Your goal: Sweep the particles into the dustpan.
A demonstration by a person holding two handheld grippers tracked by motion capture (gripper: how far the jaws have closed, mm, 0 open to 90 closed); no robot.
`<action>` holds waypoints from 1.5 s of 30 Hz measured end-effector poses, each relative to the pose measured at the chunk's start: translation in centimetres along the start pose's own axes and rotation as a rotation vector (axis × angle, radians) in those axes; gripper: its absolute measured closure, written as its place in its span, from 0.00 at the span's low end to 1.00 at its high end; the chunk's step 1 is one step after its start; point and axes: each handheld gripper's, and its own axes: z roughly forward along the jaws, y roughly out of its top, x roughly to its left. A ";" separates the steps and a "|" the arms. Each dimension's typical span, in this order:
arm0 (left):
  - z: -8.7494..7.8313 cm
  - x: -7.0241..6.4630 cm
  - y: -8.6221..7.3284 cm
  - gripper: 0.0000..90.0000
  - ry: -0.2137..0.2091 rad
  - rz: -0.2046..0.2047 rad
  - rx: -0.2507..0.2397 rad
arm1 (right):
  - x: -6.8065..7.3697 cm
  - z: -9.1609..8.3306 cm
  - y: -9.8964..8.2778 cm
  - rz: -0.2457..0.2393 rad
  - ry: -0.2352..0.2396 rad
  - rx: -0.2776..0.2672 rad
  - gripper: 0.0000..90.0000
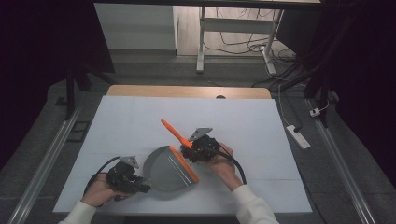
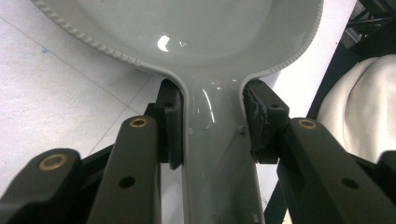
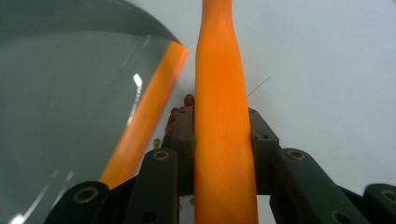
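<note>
A: Start at the left gripper (image 2: 212, 126). How do its jaws stand?

B: They are clamped on the handle of the grey dustpan (image 2: 205, 42). In the left gripper view one pad presses each side of the handle, just below where it widens into the pan. The pan spreads out ahead of the jaws, glossy, with a ribbed rim.

A: And the right gripper (image 3: 222, 135)?

B: Its jaws are clamped on the orange brush handle (image 3: 222, 93). In the right gripper view the handle runs straight up between the two pads and on past them, tapering a little beyond the tips.

A: What lies just beside those jaws?

B: To their left in that view is the dustpan's open mouth, its orange lip slanting close along the handle. A few small dark red bits (image 3: 180, 112) sit on the worktop (image 3: 327, 70) between the lip and the jaws; what they are I cannot tell.

A: How does it read from the high view?

B: The left gripper (image 1: 140, 186) sits at the near left, the pan lying just beyond its jaws toward the middle, flat on the white worktop. The right gripper (image 1: 190, 151) is just past the pan's orange lip, on the side away from the left gripper. The brush handle slants up and away from its jaws toward the far side. A hand holds each gripper, and white sleeves (image 1: 254, 207) show at the near edge.
</note>
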 end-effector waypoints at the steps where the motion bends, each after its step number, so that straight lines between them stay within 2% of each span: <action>1: 0.0 0.0 0.0 0.69 0.000 0.001 0.000 | 0.2 0.0 0.0 -0.004 -0.001 0.000 0.78; 7: 0.0 0.0 0.0 0.69 0.000 -0.002 -0.003 | 0.8 0.1 0.1 -0.006 0.009 -0.010 0.78; 10: 0.0 0.0 0.0 0.69 0.001 -0.003 -0.003 | 1.1 0.1 0.2 -0.001 0.032 -0.015 0.78; 15: 0.1 0.0 0.0 0.69 -0.001 -0.002 -0.003 | 1.7 0.2 0.4 -0.013 0.033 -0.016 0.78; 19: 0.1 0.0 0.0 0.69 -0.001 -0.002 -0.002 | 1.7 0.1 0.4 0.020 0.059 -0.028 0.78; 23: 0.1 0.0 0.0 0.69 -0.002 0.000 0.000 | 2.1 -0.1 0.6 0.016 0.073 -0.040 0.78; 24: 0.1 0.0 0.0 0.69 -0.002 0.000 0.000 | 2.2 -0.1 0.7 0.019 0.089 -0.047 0.78; 26: 0.1 0.0 0.0 0.69 0.000 -0.001 0.000 | 2.4 -0.2 0.8 0.036 0.152 -0.068 0.78; 27: 0.1 0.0 -0.1 0.69 -0.001 -0.001 0.000 | 2.5 -0.2 0.9 0.029 0.171 -0.072 0.78; 29: 0.1 0.0 -0.1 0.69 -0.001 -0.001 -0.001 | 3.0 -0.3 1.2 0.002 0.164 -0.070 0.78; 33: 0.1 0.0 -0.1 0.69 -0.002 0.000 -0.001 | 2.9 -0.8 1.3 -0.002 0.147 -0.100 0.78; 38: 0.1 0.1 -0.1 0.69 -0.003 -0.001 0.000 | 1.3 -2.1 1.0 0.056 0.088 -0.153 0.78; 41: 0.1 0.0 -0.1 0.69 -0.001 0.000 0.000 | 0.4 -2.6 0.6 0.078 0.056 -0.157 0.78; 45: 0.1 0.0 -0.1 0.69 -0.001 0.000 0.000 | -0.8 -2.9 0.1 0.104 0.035 -0.160 0.78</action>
